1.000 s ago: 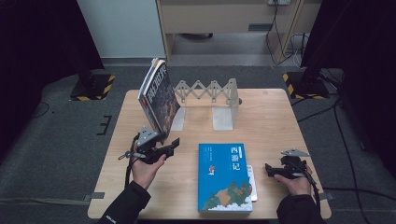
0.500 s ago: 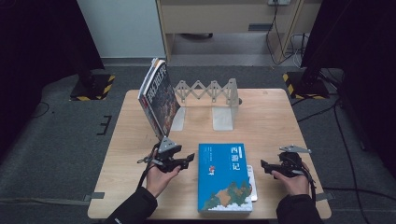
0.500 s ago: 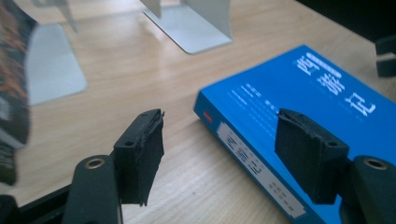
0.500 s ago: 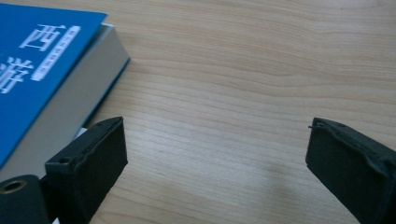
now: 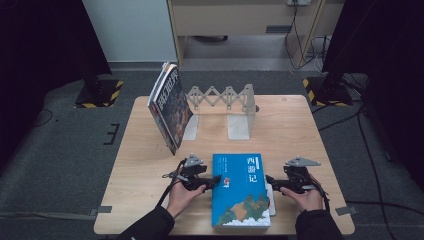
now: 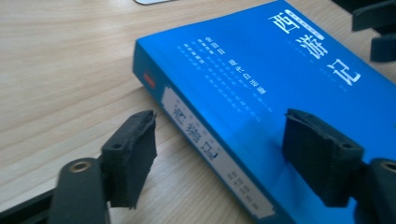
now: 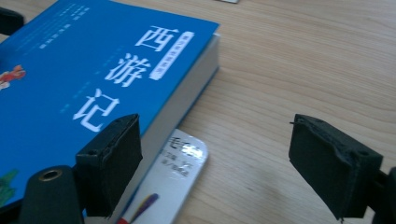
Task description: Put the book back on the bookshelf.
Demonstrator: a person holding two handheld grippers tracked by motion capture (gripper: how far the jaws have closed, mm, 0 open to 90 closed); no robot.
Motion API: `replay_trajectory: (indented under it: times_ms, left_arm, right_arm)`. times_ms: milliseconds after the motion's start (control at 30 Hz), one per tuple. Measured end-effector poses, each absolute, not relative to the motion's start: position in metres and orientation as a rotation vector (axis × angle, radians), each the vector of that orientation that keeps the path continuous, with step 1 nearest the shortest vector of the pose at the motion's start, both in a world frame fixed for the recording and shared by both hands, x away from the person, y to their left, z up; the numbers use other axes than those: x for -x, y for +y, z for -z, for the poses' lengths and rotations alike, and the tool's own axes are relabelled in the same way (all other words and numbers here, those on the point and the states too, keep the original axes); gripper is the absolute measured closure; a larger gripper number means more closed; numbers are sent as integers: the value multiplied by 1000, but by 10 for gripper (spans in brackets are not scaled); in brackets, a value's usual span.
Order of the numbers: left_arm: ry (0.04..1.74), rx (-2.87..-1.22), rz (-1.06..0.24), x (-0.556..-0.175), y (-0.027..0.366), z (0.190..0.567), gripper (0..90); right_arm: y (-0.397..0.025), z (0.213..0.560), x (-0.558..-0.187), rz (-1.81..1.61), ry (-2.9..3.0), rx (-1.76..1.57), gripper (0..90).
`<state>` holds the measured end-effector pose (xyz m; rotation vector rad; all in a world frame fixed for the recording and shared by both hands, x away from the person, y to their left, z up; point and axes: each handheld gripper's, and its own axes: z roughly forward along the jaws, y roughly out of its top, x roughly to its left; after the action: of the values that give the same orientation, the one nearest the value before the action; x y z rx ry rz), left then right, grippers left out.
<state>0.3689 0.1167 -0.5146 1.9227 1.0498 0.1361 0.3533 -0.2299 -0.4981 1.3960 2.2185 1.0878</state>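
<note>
A thick blue book (image 5: 241,192) with white Chinese characters lies flat near the table's front edge. My left gripper (image 5: 214,181) is at its left side. In the left gripper view it (image 6: 224,154) is open and straddles the spine of the blue book (image 6: 261,88), one pad over the cover and one beside the spine. My right gripper (image 5: 271,183) sits at the book's right side. In the right gripper view it (image 7: 219,163) is open, its left pad over the edge of the blue cover (image 7: 79,79) and its right pad above bare wood.
A thin white booklet (image 7: 180,163) pokes out from under the blue book's right edge. A dark-covered book (image 5: 170,107) leans against a grey accordion book rack (image 5: 223,97) at the back of the wooden table (image 5: 300,130).
My left gripper has moved right, from near the leaning book to the blue book's left edge. The right gripper has edged left toward the book's right side.
</note>
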Motion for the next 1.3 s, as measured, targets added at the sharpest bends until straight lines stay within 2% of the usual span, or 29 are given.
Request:
replay_trajectory:
  times_ms: [267, 533, 733, 933, 1167, 1300]
  left_arm:
    - [1042, -1825, -55, -373, 109, 530, 186]
    - [1079, -1760, 27, -380, 108, 542, 83]
    - [1100, -1751, 59, -382, 108, 543, 66]
    - [1112, -1741, 52, -383, 106, 544, 64]
    - [1138, -1725, 33, -381, 103, 544, 63]
    - [1146, -1720, 24, -381, 102, 544, 59]
  right_arm:
    - [-215, 500, -352, -1133, 2255, -1378, 201]
    - [-209, 504, -352, -1177, 2262, -1413, 204]
    - [-205, 506, -352, -1208, 2251, -1438, 213]
    - [-204, 507, -353, -1247, 2255, -1445, 272]
    - [-203, 509, -354, -1272, 2253, -1455, 284]
    - [-202, 509, -354, -1294, 2250, -1504, 320]
